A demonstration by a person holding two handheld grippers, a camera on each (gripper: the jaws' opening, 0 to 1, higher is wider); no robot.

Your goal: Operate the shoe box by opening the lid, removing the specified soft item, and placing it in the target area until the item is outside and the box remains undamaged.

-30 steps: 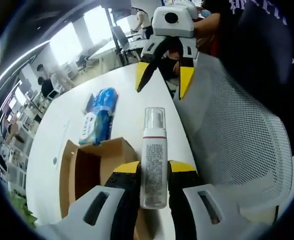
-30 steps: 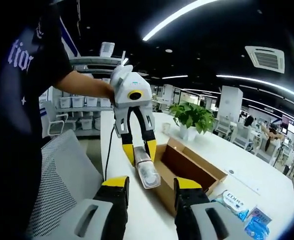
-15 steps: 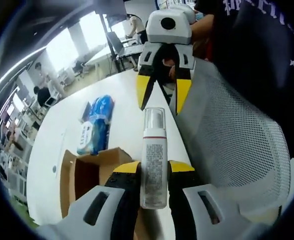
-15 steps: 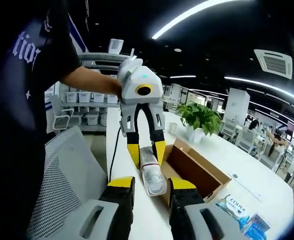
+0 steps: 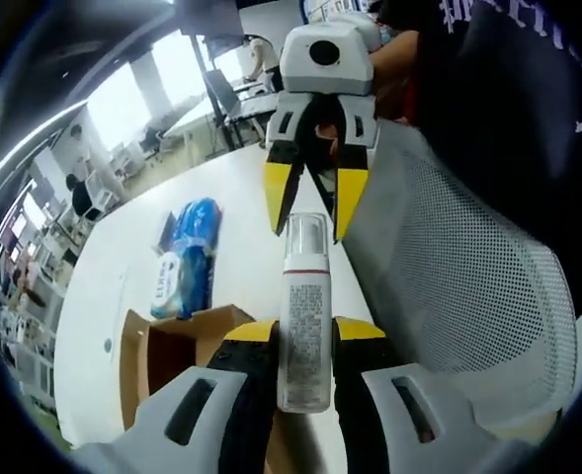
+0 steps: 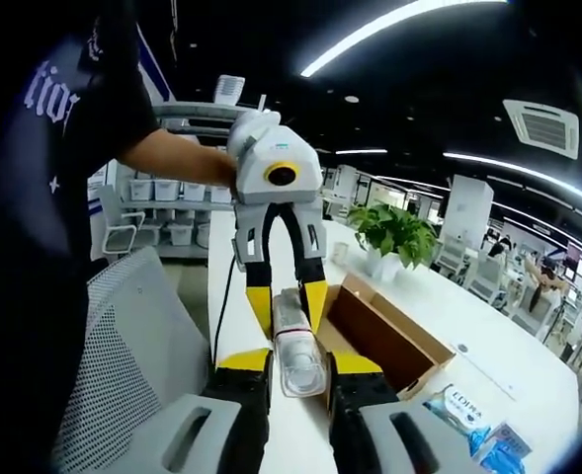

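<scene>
White tabletop (image 5: 123, 286) running away to the far side, its long near edge lying just beside a white mesh chair back (image 5: 468, 286). Brown cardboard shoe box (image 5: 167, 341) sitting open on the table, flaps up, just left of the left gripper (image 5: 304, 331) in the left gripper view. Blue soft packs (image 5: 184, 259) lying farther off on bare table, well apart from the box, with open surface around them.

White pump bottle (image 5: 303, 311) being held above the table's near edge, off the surface and outside the box. Left gripper clamping the bottle's body between both yellow-tipped jaws, label facing the camera, clear cap pointing away. Right gripper (image 5: 308, 202) facing it from the far end, jaws straddling the cap closely; touching or just clear, cannot tell.

In the right gripper view, bottle (image 6: 295, 346) lying end-on between the right gripper (image 6: 299, 367), its clear cap nearest, jaws set close on either side. Left gripper (image 6: 287, 301) gripping the far end, a bare forearm (image 6: 172, 158) and dark sleeve behind it. Box (image 6: 389, 336) standing open just right of the bottle, blue packs (image 6: 473, 415) lying at near right.

Open-plan office spreading beyond: a potted green plant (image 6: 394, 232) standing at the table's far end, strip lights (image 6: 389, 30) glowing on a dark ceiling, bright windows (image 5: 142, 84) and seated people showing at far left.
</scene>
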